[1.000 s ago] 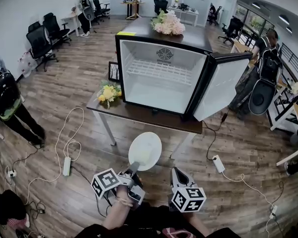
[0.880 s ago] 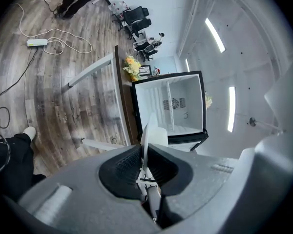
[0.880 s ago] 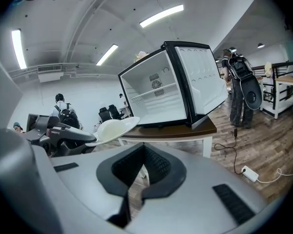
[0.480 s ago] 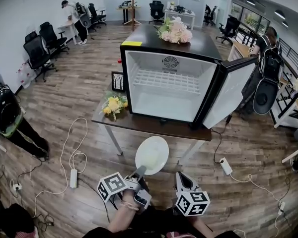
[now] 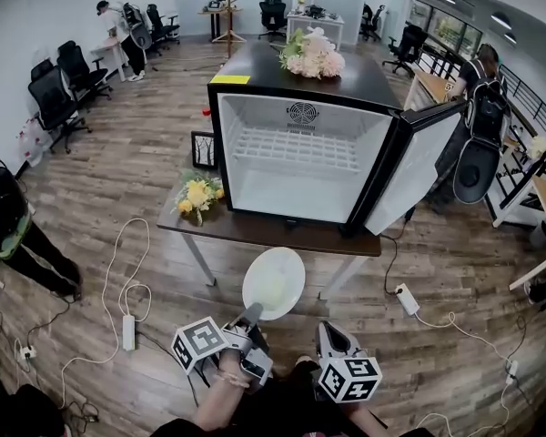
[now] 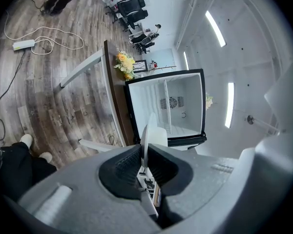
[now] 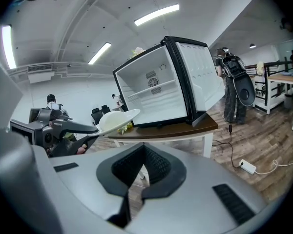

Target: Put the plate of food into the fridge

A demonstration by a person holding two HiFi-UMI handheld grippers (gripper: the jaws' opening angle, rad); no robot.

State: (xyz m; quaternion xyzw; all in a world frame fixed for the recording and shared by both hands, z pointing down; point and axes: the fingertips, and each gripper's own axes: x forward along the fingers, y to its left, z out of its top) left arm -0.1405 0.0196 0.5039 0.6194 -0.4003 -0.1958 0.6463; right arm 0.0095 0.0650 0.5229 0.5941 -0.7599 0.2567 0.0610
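Note:
A white plate (image 5: 275, 280) with pale food on it hangs level in front of the table's near edge. My left gripper (image 5: 251, 314) is shut on its near rim. In the left gripper view the plate (image 6: 146, 135) shows edge-on, pinched between the pads. The black mini fridge (image 5: 300, 153) stands on the dark table (image 5: 255, 228), its door (image 5: 417, 169) swung open to the right and its white inside bare. My right gripper (image 5: 329, 332) is low beside the left one, shut and empty. From it I see the plate (image 7: 118, 119) and the fridge (image 7: 161, 89).
Yellow flowers (image 5: 197, 194) and a small picture frame (image 5: 203, 149) sit on the table left of the fridge. Pink flowers (image 5: 311, 55) lie on the fridge top. Cables and power strips (image 5: 127, 331) trail on the wood floor. People stand at the left and the far right (image 5: 478, 126).
The plate stays gripped at nearly the same spot before the table. The view has shifted slightly, and the fridge sits a little differently in it.

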